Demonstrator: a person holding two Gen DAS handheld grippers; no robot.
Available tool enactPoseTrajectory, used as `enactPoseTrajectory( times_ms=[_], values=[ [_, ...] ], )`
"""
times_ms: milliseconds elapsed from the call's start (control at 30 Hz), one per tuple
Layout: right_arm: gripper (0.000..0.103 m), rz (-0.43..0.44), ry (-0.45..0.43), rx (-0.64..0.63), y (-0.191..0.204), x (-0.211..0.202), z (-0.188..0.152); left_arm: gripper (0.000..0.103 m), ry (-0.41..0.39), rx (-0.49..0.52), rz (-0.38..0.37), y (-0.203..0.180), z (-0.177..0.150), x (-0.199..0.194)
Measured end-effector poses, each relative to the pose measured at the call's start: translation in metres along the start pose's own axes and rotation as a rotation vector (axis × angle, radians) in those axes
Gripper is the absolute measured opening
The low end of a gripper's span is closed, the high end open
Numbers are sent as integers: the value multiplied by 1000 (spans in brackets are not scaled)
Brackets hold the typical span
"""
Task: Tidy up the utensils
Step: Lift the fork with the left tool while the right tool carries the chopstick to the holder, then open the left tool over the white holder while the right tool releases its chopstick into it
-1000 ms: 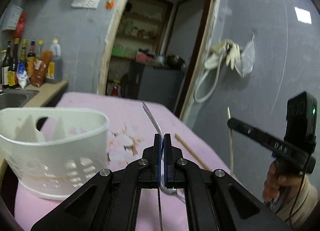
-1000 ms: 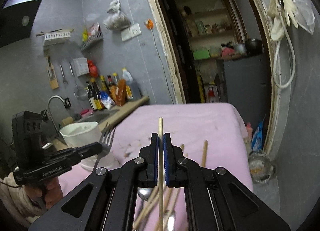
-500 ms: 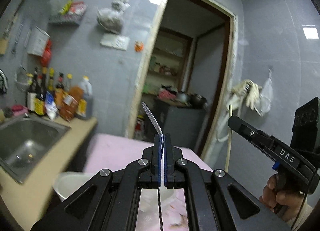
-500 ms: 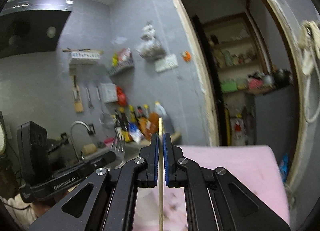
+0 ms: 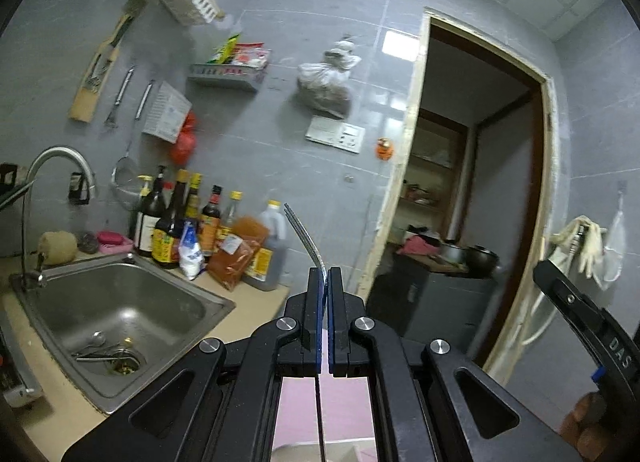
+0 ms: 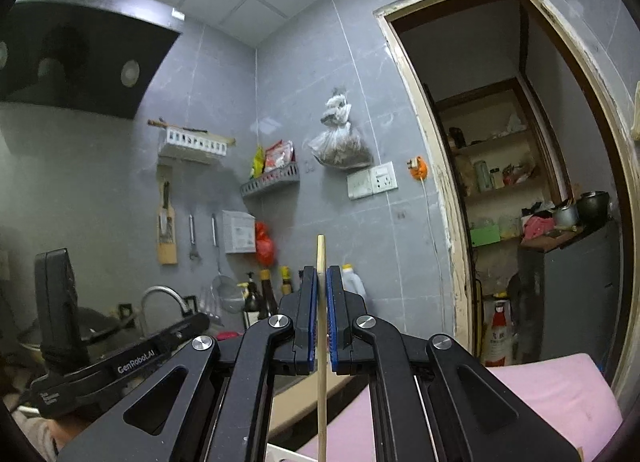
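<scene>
My left gripper (image 5: 324, 276) is shut on a metal fork (image 5: 306, 238); its tines stick up past the fingertips and its handle runs down between the jaws. My right gripper (image 6: 322, 274) is shut on a wooden chopstick (image 6: 321, 366) that stands upright, its tip above the fingertips. Both grippers are tilted up toward the kitchen wall, high above the pink table (image 6: 552, 394). A sliver of the white utensil holder (image 5: 316, 452) shows at the bottom edge of the left wrist view. The left gripper's body (image 6: 120, 358) shows at the left of the right wrist view.
A steel sink (image 5: 116, 314) with a tap (image 5: 52, 165) lies to the left, with sauce bottles (image 5: 192, 229) on the counter behind it. Wall racks (image 6: 192, 143) and hanging tools line the grey tiled wall. An open doorway (image 6: 520, 221) stands to the right.
Both grippers have tilted further upward and risen with the fork and chopstick still held; the table and white holder have dropped almost out of view.
</scene>
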State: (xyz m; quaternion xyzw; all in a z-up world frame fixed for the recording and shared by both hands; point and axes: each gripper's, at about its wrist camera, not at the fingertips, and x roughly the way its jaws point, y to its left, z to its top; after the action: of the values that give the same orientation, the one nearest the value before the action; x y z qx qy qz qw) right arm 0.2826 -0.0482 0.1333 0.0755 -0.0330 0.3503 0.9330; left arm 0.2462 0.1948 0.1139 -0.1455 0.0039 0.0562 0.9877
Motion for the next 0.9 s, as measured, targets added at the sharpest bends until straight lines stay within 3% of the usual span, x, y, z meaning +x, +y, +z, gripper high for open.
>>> enactPoseTrajectory(
  times_ms=[367,733,900],
  values=[
    [3,-29,88,-50,-1,13,-36,0,-12,37,43,-8,-40,0],
    [5,-15,233,13,-15,-3,-51,0,185,51,-10,-17,-65,-8],
    [7,-10,261,42,-20,-19,-48,1,228,66,-44,-26,-66,-17]
  ],
)
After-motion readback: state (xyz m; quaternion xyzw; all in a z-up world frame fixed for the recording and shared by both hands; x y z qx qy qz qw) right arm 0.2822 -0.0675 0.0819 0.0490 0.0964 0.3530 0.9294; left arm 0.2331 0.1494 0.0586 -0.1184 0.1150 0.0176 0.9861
